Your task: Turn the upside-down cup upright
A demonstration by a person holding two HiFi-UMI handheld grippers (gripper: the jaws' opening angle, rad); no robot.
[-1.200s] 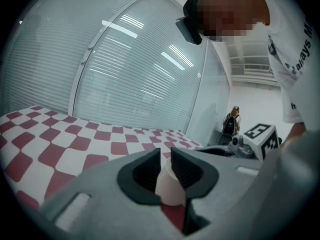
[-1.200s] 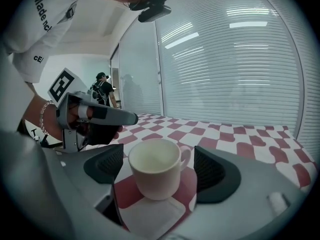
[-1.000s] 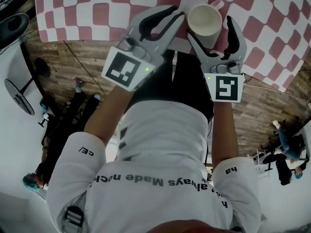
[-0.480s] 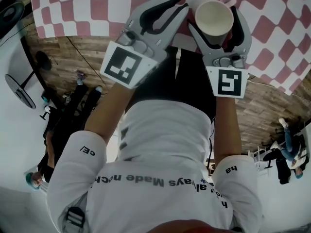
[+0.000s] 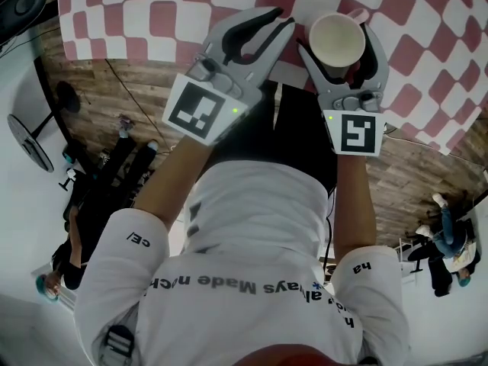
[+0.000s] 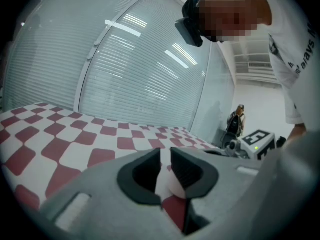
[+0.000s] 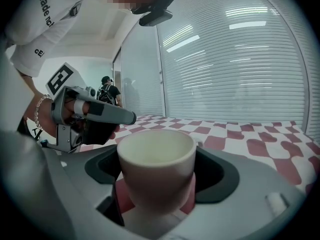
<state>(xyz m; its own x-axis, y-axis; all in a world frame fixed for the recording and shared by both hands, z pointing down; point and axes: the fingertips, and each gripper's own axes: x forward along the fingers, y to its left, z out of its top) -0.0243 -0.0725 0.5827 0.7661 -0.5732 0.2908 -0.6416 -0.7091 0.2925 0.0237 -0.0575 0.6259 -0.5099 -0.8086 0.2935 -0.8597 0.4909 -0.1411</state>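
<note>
Already upright, going by both views: cup (image 5: pixel 337 40) mouth up, pale and empty, seemingly resting on the red-and-white checked tablecloth (image 5: pixel 152 14) near its close edge, handle (image 5: pixel 359 12) turned away from the person. Judged from that, little left of the task beyond letting go and backing off.

Bracketed on both sides by the right gripper (image 5: pixel 336 40), jaws spread wide to take the full girth of the body rather than the handle. Sensible for rolling a round wall over by the wrist without slipping. Have just been closing in a little, with the cup between them. In the right gripper view, dark pads hard beside the rim on either side with no clear gap there, and some space lower down along the tapering wall. Hard to settle whether pressing or merely alongside.

Just beside, on the left, the left gripper (image 5: pixel 280 19): jaws together, nothing clamped, tips over the cloth. Probably parked there to keep out of the way, yet near enough to steady the cup in case of a wobble.

Worth watching: cloth edge close under the cup, hence a risk of nudging it toward the drop by dragging on withdrawal. Best opened fully first, then drawn straight back along the line of the jaws.
</note>
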